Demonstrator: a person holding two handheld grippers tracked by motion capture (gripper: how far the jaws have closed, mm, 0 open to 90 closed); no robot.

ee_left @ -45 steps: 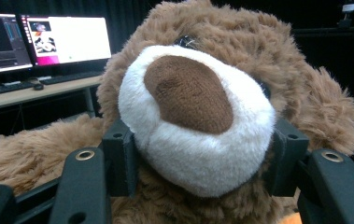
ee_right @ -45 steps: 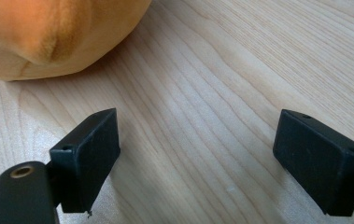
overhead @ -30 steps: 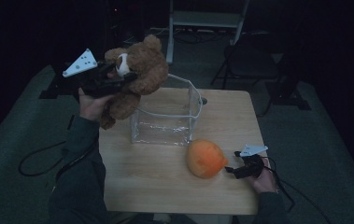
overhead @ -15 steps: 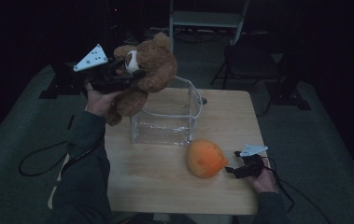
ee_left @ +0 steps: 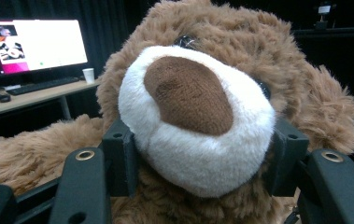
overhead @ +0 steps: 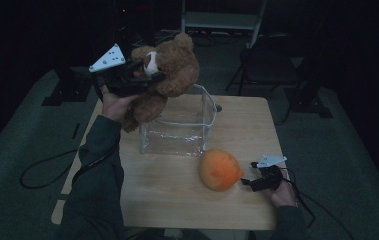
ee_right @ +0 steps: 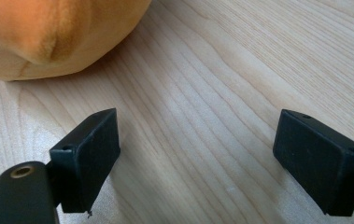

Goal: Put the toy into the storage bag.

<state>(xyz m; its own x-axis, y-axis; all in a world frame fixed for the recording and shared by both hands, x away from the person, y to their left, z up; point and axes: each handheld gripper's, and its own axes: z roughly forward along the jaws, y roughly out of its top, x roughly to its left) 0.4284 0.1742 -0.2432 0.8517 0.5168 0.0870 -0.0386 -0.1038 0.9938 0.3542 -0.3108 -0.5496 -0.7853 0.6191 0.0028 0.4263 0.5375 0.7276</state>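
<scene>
A teddy bear (overhead: 169, 70) hangs above the clear box's (overhead: 177, 131) left rear corner, its muzzle clamped in the left gripper (overhead: 144, 80); right of the box, the right gripper (overhead: 244, 182) rests spread wide beside an orange plush (overhead: 219, 169).

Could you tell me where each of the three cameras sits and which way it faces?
High view: above the person's side, looking forward and down on the table; both forearms, left gripper and right gripper show.
Left gripper view: on that gripper, facing the teddy bear clamped by the muzzle between its jaws.
Right gripper view: low over the wood, open jaws near the orange plush.
Shared: the high view shows both toys.
</scene>
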